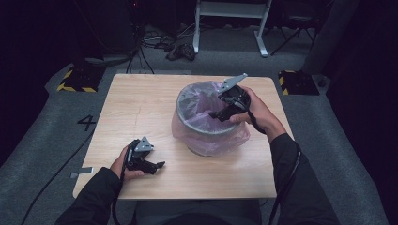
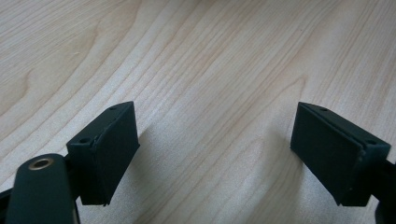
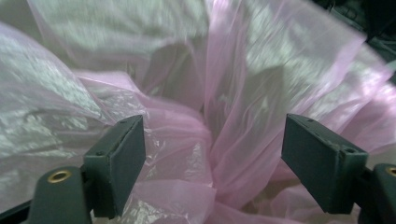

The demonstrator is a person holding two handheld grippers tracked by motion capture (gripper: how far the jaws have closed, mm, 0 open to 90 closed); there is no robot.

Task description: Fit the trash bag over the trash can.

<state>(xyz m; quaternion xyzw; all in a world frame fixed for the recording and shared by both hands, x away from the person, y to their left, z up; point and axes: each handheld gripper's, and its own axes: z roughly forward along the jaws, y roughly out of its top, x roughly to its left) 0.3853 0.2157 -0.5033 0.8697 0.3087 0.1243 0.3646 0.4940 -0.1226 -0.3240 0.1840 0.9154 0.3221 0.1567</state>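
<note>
- R hand-held gripper (image 1: 217, 114): jaws apart, nothing pinched, dipped inside the bin mouth, centre-right of frame.
- L hand-held gripper (image 1: 158, 165): jaws apart, empty, low over the surface (image 1: 141, 103), lower left.
- Pink liner bag (image 3: 233, 140) in grey bin (image 1: 206, 133): thin, soft, prob. slippery, tears easily; pinch a bunched fold near rim.

My bench (image 1: 141, 108) is pale wood with fine, wavy brown grain. On it, the bin (image 1: 206, 133) shows a dull grey rim, lined with a translucent pink bag (image 3: 243, 93) that glints whitish where it creases. My right gripper (image 1: 217, 114) and left gripper (image 1: 157, 165) are black, each topped with a grey plate. Beyond the bench, the floor (image 1: 47, 140) is grey carpet with yellow-and-black striped blocks (image 1: 75, 80).
</note>
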